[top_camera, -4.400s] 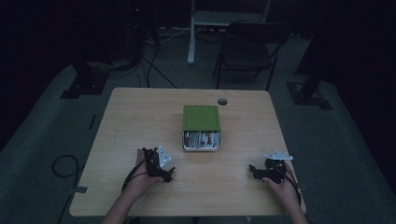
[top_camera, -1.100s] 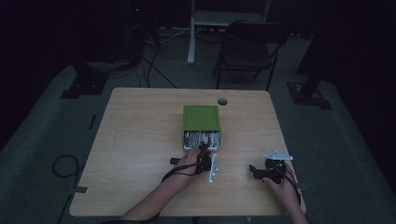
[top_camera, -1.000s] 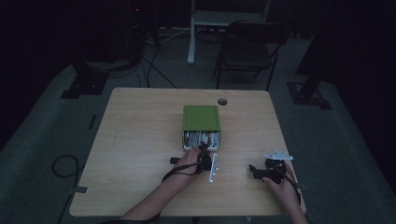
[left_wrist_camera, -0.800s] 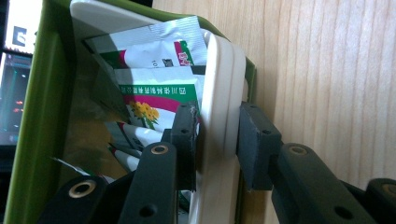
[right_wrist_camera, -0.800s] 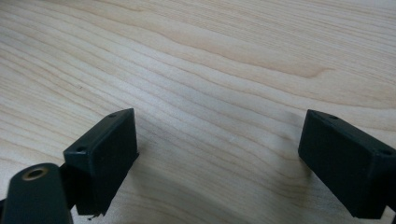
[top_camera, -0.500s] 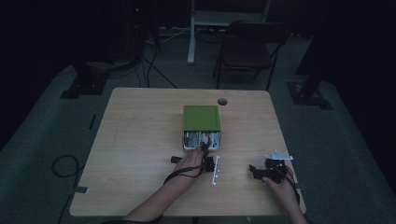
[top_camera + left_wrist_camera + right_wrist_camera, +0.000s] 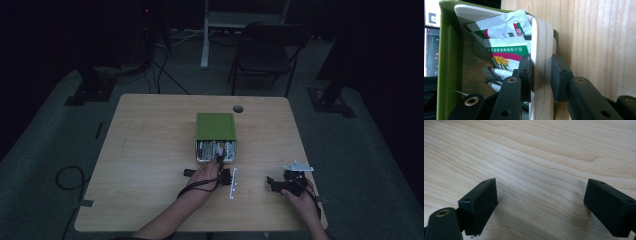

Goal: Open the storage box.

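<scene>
Both left hand-held gripper (image 7: 541,75) jaws apparently pinch box wall (image 7: 541,50).

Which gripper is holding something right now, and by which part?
The left gripper pinches the white inner tray's side wall, at the green box of sachets. The right gripper is open, holding nothing.

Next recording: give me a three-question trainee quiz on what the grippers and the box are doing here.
1. True or false: the left gripper has its fingers astride the white inner rim of the green rectangular plastic box.
2. What does the box hold? A) printed paper sachets B) screws C) coins
3. Fill in: the right gripper rests over the light wooden table with fingers ____.

Key: 1 true; 2 A; 3 open.
</scene>
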Tool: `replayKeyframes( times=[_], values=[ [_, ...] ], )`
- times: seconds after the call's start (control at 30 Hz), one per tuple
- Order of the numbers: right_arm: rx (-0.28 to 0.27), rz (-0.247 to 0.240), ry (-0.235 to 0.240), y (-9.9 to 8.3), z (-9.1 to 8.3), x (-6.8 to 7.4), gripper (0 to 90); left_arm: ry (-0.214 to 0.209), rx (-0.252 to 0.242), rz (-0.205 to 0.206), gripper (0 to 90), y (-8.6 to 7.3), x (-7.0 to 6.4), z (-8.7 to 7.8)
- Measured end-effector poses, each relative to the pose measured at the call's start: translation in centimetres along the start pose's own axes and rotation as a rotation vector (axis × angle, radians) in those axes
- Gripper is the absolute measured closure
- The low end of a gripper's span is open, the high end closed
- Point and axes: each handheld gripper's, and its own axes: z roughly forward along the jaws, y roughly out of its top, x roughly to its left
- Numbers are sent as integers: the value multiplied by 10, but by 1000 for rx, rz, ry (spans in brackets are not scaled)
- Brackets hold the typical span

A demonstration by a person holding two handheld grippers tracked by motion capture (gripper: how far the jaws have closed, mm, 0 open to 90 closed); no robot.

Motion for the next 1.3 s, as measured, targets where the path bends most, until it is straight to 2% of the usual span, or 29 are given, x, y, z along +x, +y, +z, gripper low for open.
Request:
replayKeyframes(
  times=[0.37, 0.87, 1.3],
  values=[
    [0, 0, 0, 0, 0, 0, 110, -29, 14, -3, 734, 5, -3, -12],
    [0, -1, 0, 0, 0, 0, 111, -45, 15, 1, 736, 9, -9, -25],
    [1, 0, -1, 0, 0, 0, 111, -81, 21, 6, 739, 12, -12, -38]
  ],
)
